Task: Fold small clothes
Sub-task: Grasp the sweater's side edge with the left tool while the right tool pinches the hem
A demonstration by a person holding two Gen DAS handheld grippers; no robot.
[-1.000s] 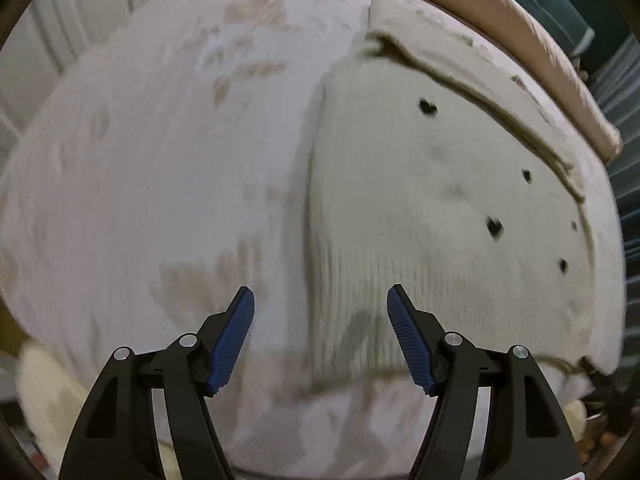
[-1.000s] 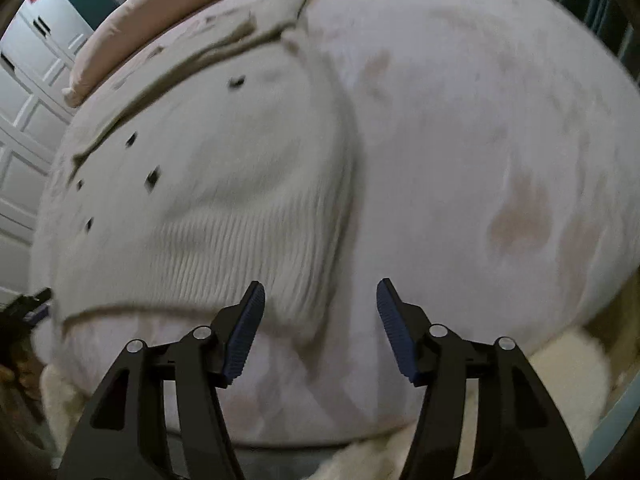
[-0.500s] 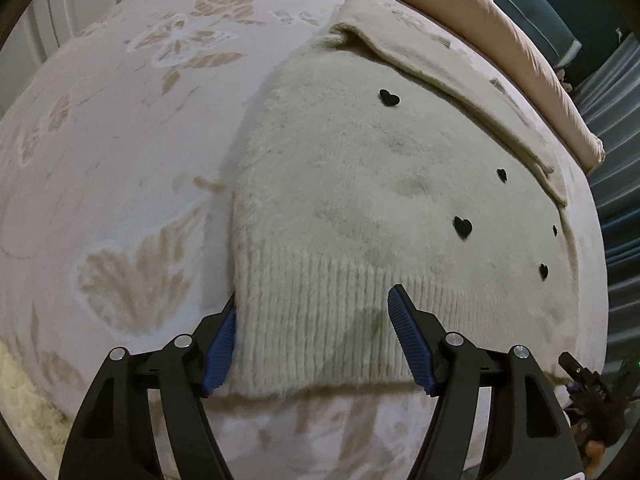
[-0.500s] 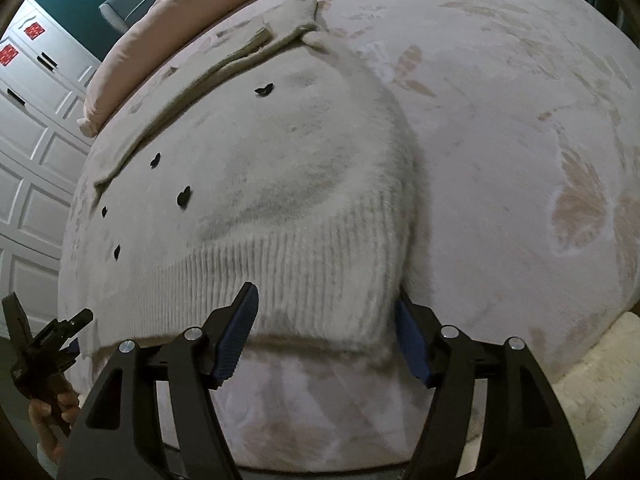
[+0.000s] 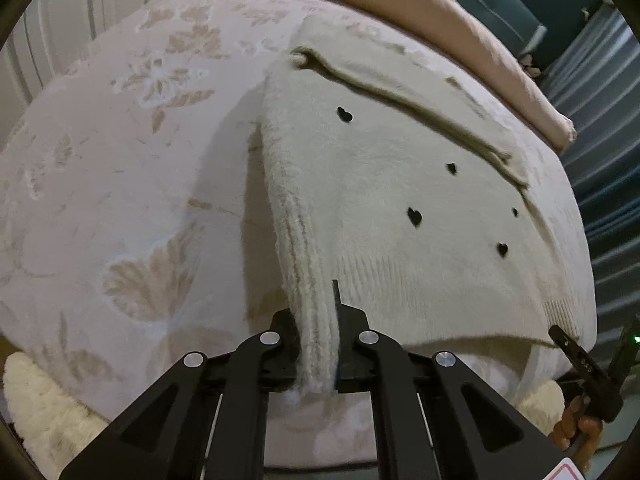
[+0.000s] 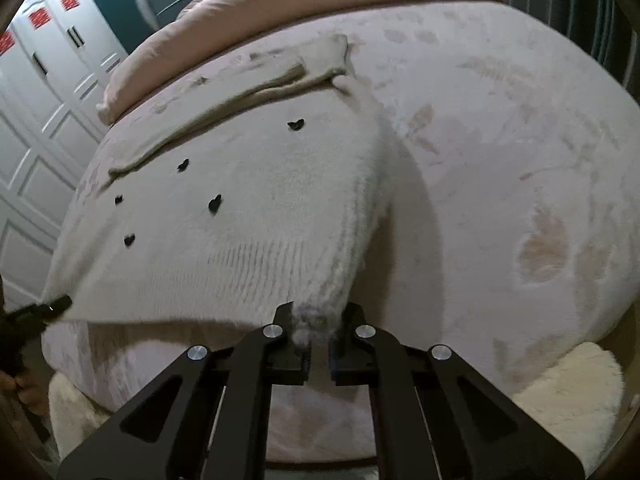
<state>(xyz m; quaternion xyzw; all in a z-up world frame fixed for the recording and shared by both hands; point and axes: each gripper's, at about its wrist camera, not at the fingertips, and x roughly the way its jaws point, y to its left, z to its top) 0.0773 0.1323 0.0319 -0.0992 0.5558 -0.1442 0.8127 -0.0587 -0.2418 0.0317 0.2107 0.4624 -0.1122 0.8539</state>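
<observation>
My left tongs [image 5: 318,344] are clenched on the sweater [image 5: 400,216], pinching the ribbed hem at its left corner, and the knit bunches up into a thick ridge between the fingers. Over on the other side, my right tongs [image 6: 316,340] are clamped on the opposite hem corner of the sweater [image 6: 224,216], a fuzzy tuft of wool squeezed tight between the black fingers.

The sweater itself is cream, fluffy, dotted with small black hearts [image 5: 414,216], and it lies spread across the bed [image 5: 120,184]. Its near hem is lifted off the cover at both corners, with a shadow showing underneath along the edge. The far part rests flat on the bed, and there a folded strip of knit runs across it.

The bed cover is pale with a faded leaf pattern. Beyond the sweater a pinkish quilt [image 5: 460,28] lies rolled along the far edge of the bed. White panelled wardrobe doors [image 6: 44,92] stand off to the left in my right view. In my left view, the right tongs poke in at the lower right corner, gripping the hem there. A white fluffy rug [image 6: 568,392] peeks out below the bed.
</observation>
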